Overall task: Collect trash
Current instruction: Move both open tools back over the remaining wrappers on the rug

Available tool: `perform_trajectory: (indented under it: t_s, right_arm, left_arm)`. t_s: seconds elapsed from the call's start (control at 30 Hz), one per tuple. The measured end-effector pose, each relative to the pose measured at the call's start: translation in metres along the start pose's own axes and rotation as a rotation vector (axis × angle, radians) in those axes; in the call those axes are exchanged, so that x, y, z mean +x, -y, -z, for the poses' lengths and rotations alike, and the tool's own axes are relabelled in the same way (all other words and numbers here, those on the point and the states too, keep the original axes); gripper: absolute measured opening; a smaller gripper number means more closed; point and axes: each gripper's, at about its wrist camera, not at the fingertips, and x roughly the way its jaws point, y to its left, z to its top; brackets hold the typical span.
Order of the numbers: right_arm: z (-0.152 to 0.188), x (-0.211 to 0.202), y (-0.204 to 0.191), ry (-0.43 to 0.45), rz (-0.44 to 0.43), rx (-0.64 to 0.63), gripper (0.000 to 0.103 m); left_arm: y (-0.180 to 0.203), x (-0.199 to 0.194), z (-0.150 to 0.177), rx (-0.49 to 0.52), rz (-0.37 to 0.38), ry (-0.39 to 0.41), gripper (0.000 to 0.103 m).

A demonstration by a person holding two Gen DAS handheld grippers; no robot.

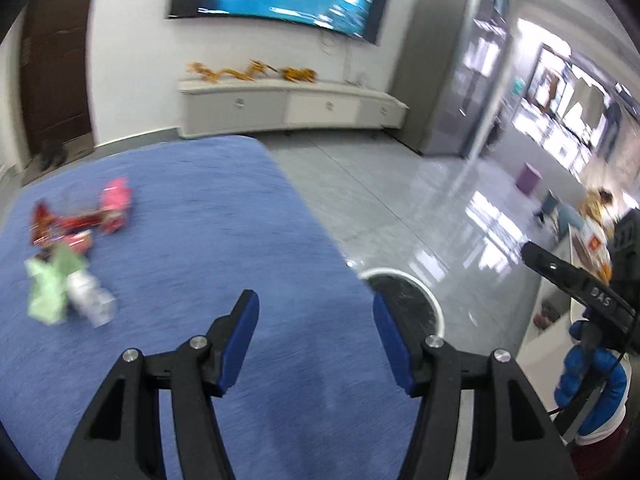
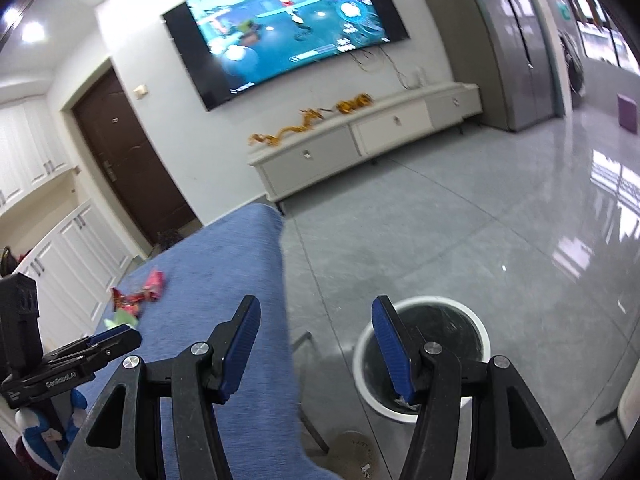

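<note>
Hovering empty, left gripper (image 1: 316,338) and right gripper (image 2: 316,340) fingers released; approach wrapper pile (image 1: 72,252) low, bin (image 2: 424,356) nearby.

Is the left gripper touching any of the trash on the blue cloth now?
Apart. In the left wrist view the left gripper stands open with nothing between its jaws, and bare blue cloth separates it from the trash pile at the left.

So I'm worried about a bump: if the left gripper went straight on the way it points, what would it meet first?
Probably the blue cloth on the table. The left gripper tilts down at bare fabric, its jaws open and empty; the wrappers lie off to its left. Depth is uncertain.
</note>
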Motion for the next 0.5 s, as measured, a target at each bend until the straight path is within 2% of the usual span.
perform_trajectory:
  t_s: [0.1,0.33,0.5]
  right_arm:
    - [-0.002,-0.007,-0.021,0.014,-0.026,-0.044,0.056]
    - [-0.003,-0.011,-0.065,0.019,-0.072,-0.132,0.056]
    - [-0.003,-0.017,-0.091,0.031,-0.102,-0.187,0.056]
  left_arm:
    - [-0.037,-0.036,0.007,-0.07,-0.06,0.063,0.066]
    - [-0.118,-0.109,0.037,-0.178,-0.246,0.172,0.066]
    - [-0.176,-0.152,0.043,-0.28,-0.383,0.25,0.066]
